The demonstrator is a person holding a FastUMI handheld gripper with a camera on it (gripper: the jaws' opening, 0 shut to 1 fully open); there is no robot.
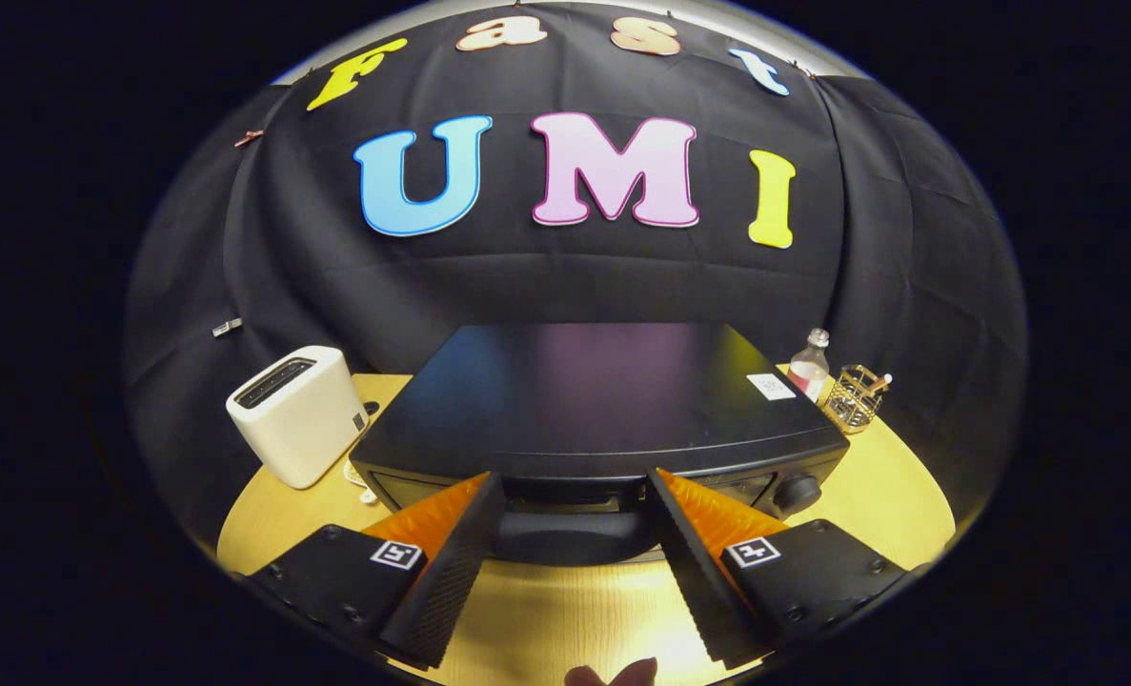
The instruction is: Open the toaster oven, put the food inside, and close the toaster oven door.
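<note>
A: Where is the toaster oven [603,400] sitting?

B: Middle of the frame, on the light wooden table [889,495], its flat black top filling the centre. The door looks closed, and its dark handle [570,534] bulges out low at the front, lower centre of the frame. A round knob [797,492] sits at the front, right of centre.

A: And the gripper [575,500]?

B: Its two fingers rise from the bottom of the frame and are spread wide, holding nothing. The fingertips [485,488] reach up to the oven's front edge, one on either side of the handle. Whether they actually touch the oven I can't quite tell from this angle.

A: Anything else on the table?

B: A white slot toaster [296,413] at middle left, just beside the oven. At middle right, behind the oven's far corner, a clear bottle [810,365] with pinkish contents, and next to it a wire holder [855,395]. At the very bottom centre, a small pinkish thing [611,674] peeks in, possibly the food, but too little shows to say.
</note>
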